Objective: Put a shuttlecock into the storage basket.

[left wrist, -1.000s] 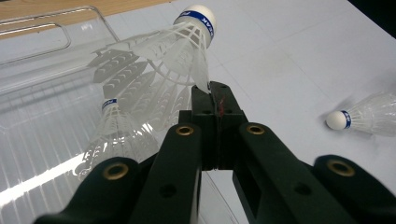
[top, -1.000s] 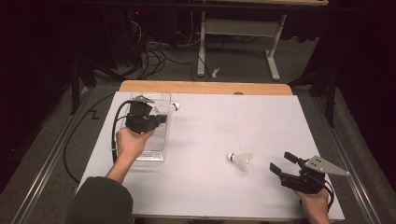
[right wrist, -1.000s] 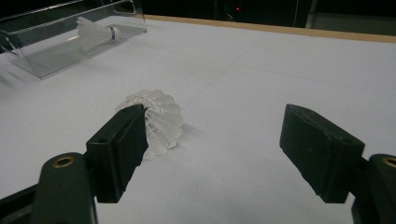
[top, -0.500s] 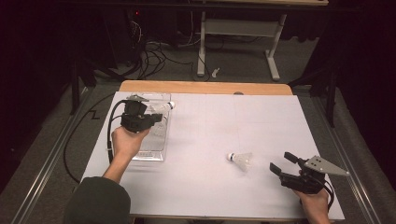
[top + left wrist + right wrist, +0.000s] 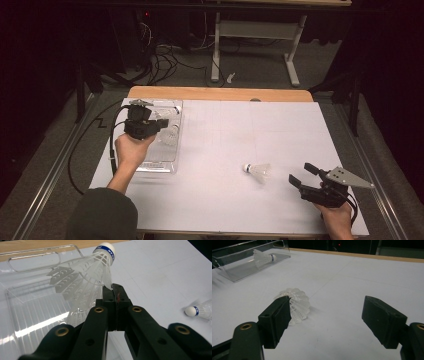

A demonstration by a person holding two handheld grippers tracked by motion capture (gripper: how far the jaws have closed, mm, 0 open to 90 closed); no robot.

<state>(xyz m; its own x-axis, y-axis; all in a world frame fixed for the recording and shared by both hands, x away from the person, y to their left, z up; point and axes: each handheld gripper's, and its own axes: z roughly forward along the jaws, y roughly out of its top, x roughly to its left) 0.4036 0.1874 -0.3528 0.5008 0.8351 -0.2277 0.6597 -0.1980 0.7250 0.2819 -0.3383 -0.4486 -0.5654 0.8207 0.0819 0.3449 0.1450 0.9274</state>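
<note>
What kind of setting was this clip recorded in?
Probably a lab or workshop set up for recording: a white-topped table on a grey floor, loose cables behind it, a metal desk frame, dark surroundings, and hand-held grippers handling shuttlecocks.

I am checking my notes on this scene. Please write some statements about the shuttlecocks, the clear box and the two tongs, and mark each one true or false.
1. The left tongs are shut on the skirt of a shuttlecock. True.
2. That held shuttlecock is above the clear box. True.
3. The right tongs are closed on the second shuttlecock. False: their jaws stand wide open, and it lies loose on the white table.
4. The second shuttlecock lies inside the box. False: it lies on the table, near the right tongs.
5. The held shuttlecock has a blue band at its cork. True.
</note>
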